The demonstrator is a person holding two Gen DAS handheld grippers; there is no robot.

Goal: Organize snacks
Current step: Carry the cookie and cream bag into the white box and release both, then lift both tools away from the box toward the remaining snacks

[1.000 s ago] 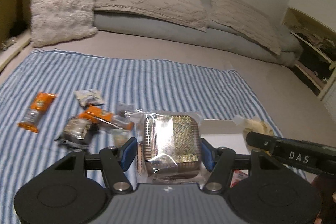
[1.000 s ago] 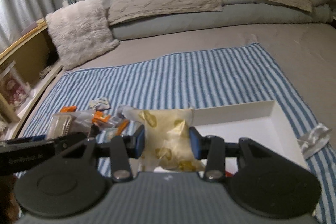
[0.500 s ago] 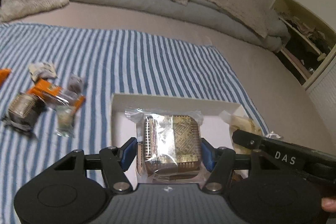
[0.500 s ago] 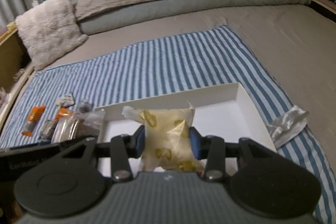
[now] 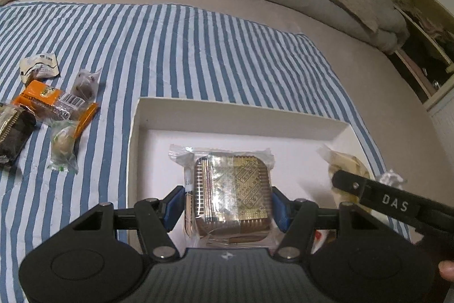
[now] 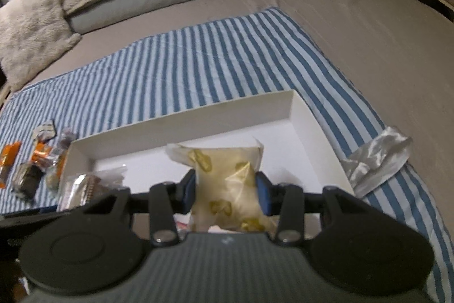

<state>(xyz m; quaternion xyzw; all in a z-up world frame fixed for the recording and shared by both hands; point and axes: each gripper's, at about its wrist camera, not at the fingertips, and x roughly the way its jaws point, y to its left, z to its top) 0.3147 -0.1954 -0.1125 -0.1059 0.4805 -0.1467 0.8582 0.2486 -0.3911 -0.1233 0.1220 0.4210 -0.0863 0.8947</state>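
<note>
Only right view shows silver wrapper (image 6: 377, 158); jaws clamp gold cake (image 5: 231, 195), yellow packet (image 6: 227, 186)

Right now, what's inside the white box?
The white box has mostly bare floor showing. The gold mooncake packet and the cream snack packet hang over it, each held in jaws. The near end is hidden; something red peeks out there.

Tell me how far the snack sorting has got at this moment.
Done: little that shows; the white box looks nearly bare, with something reddish at its near edge that I cannot identify. In hand: the left gripper holds a gold-patterned pack and the right gripper a cream pouch, both over the box. Left: the loose snacks on the striped cloth and a silver wrapper beside the box.
</note>
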